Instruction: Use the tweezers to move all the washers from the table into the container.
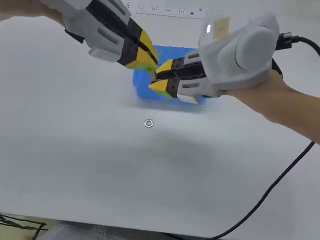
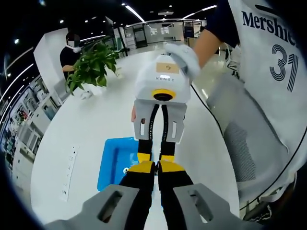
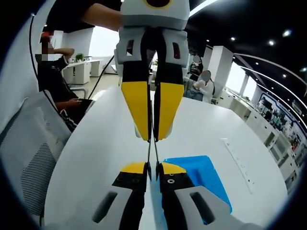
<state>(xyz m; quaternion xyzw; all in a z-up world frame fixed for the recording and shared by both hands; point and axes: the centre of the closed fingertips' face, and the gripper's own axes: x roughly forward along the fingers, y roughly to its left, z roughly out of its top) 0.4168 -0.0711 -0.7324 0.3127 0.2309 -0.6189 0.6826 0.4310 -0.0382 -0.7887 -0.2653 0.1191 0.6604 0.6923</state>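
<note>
A small metal washer lies on the white table in front of the blue container. Above the container my two grippers meet tip to tip. The left gripper comes in from the upper left, and the right gripper comes from the right in a hand. In the right gripper view thin steel tweezers run from the left gripper down into the right gripper, and both look shut on them. The left gripper view shows its own jaws facing the right gripper over the container.
A white socket strip lies along the table's far edge behind the container. A black cable trails from the right gripper across the table's right side. A mesh chair stands beside the table, and a potted plant sits far off.
</note>
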